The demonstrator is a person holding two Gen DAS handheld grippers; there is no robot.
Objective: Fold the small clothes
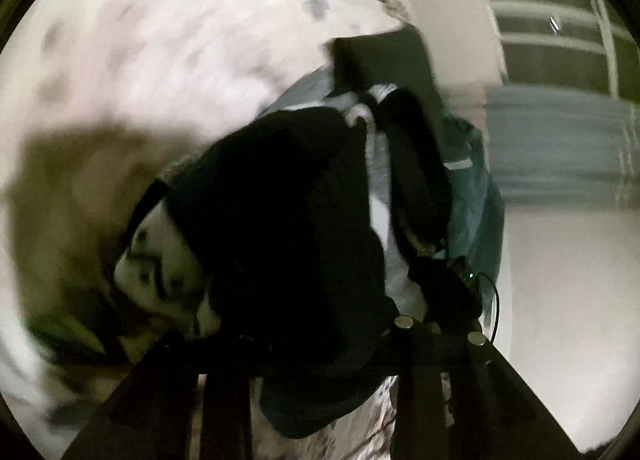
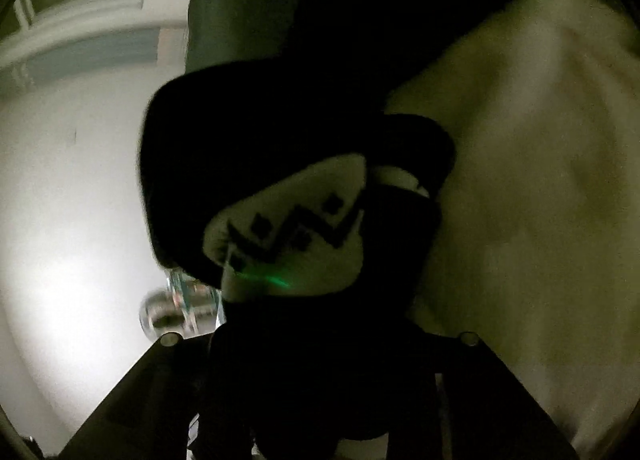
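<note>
A small black garment with a white patch bearing a black zigzag and dots (image 1: 288, 219) hangs bunched right in front of the left camera and covers my left gripper's fingers. The same black cloth (image 2: 248, 163) with its white patterned patch (image 2: 296, 236) fills the middle of the right wrist view and hides my right gripper's fingertips. Both views are dark and blurred. The other gripper's black body (image 1: 416, 179) shows behind the cloth in the left wrist view, close to it. The cloth is lifted, with both grippers at it.
A pale flowered bedsheet (image 1: 160, 39) lies at the upper left of the left wrist view. A teal cloth (image 1: 472, 195) and a grey-blue striped one (image 1: 560, 139) are at the right. A window frame (image 2: 80, 11) and a white wall show in the right wrist view, with pale fabric (image 2: 520, 179) at the right.
</note>
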